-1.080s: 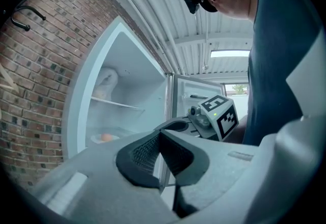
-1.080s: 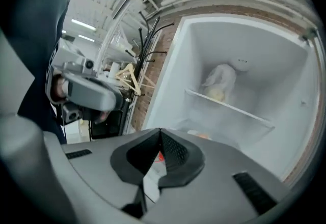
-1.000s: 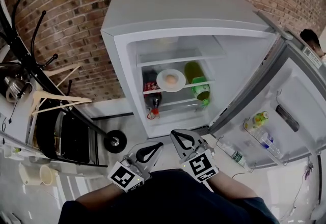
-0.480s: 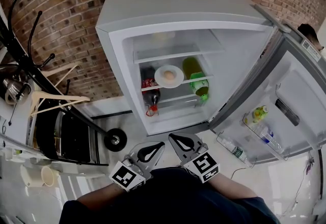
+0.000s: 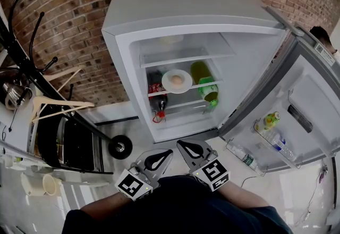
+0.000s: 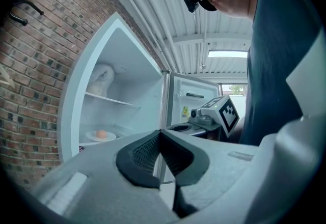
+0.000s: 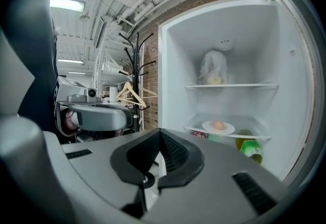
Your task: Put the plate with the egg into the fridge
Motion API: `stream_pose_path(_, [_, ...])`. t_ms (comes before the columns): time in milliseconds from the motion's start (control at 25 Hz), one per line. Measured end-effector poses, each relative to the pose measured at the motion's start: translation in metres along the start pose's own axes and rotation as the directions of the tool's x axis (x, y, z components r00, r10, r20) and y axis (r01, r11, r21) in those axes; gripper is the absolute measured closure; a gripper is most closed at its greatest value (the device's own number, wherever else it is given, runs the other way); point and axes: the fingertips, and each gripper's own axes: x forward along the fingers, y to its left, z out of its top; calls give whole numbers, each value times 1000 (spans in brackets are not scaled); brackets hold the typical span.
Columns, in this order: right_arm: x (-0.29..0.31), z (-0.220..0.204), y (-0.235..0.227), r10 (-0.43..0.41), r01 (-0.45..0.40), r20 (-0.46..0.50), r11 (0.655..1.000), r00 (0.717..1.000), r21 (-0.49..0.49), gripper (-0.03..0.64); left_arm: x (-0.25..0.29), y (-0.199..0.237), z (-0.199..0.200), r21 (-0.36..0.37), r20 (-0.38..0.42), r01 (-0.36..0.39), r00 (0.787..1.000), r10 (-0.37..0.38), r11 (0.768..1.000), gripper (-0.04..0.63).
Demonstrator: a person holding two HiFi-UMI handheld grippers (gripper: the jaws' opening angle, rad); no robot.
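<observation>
A white plate (image 5: 177,81) with an egg (image 5: 175,78) on it rests on the middle glass shelf of the open fridge (image 5: 191,20). The same plate (image 7: 218,127) shows in the right gripper view, and small at the left as the plate (image 6: 101,136) in the left gripper view. My left gripper (image 5: 167,151) and right gripper (image 5: 178,143) are held close to my body, well short of the fridge. Both are shut, tips together, with nothing in them.
A dark cola bottle (image 5: 158,101) and a green bottle (image 5: 206,88) stand beside the plate. The fridge door (image 5: 297,116) swings open to the right, bottles in its rack. A bagged item (image 7: 214,71) lies on the upper shelf. A black coat stand (image 5: 37,63) with hangers rises at the left.
The view has shifted slightly, so the fridge sits a little lower and leftward in frame. Both grippers stay shut near my body. The plate has not moved on its shelf.
</observation>
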Motion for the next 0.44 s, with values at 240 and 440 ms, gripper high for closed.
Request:
stream_pose_path(240, [1, -1, -1, 3, -3, -10, 1000, 1000, -2, 607, -1, 2, 1, -7, 2, -4, 1000, 4, 1000, 600])
stream_pose_path(440, [1, -1, -1, 7, -7, -13, 1000, 1000, -2, 607, -2, 3, 2, -4, 2, -5, 1000, 5, 1000, 600])
